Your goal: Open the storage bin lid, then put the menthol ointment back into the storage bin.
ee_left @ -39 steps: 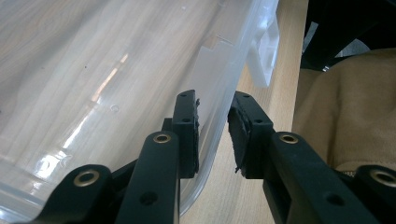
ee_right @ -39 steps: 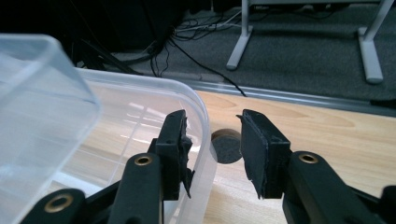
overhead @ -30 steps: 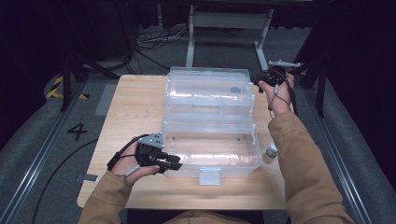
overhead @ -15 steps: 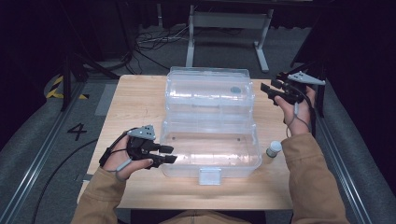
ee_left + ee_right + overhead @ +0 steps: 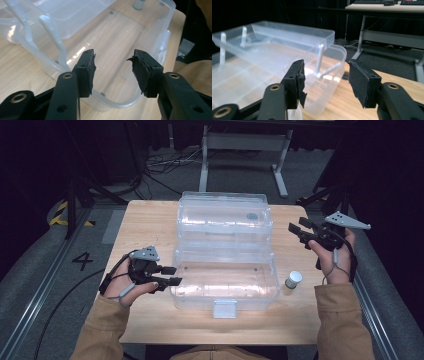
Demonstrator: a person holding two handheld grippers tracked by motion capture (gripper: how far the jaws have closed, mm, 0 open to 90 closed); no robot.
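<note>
Wooden table [image 5: 150, 227] is sitting in a dark room, grey floor around it, cables and a metal frame lying behind. Box [image 5: 225, 282] is sitting mid-table: clear plastic, rounded corners, standing open, nothing visible inside the base, wood grain showing through the bottom. Lid [image 5: 225, 217] is lying hinged back on the far side, tipped up, with a small dark round mark near its right end. Latch [image 5: 224, 308] is hanging at the front edge of the base, pale and frosted. In the left gripper view a molded handle bar is running along the lid [image 5: 53, 37], and the base wall [image 5: 120, 101] is curving just past the jaw tips. In the right gripper view the lid [image 5: 294, 33] is reading as a shallow tray with thin white struts, angled above the base [image 5: 329, 75]. Left gripper [image 5: 172, 275] is hovering at the box's left end, tips just beside the wall, not touching as far as I can tell; jaws have just been opening, now standing fairly wide, nothing clamped between them. Right gripper [image 5: 297, 231] is hanging in the air off the lid's right end, clear of it, jaws wide and gripping nothing, pads frayed at the edges. Small vial [image 5: 293, 280], white cap, is standing on the table just right of the base, near the right forearm.
</note>
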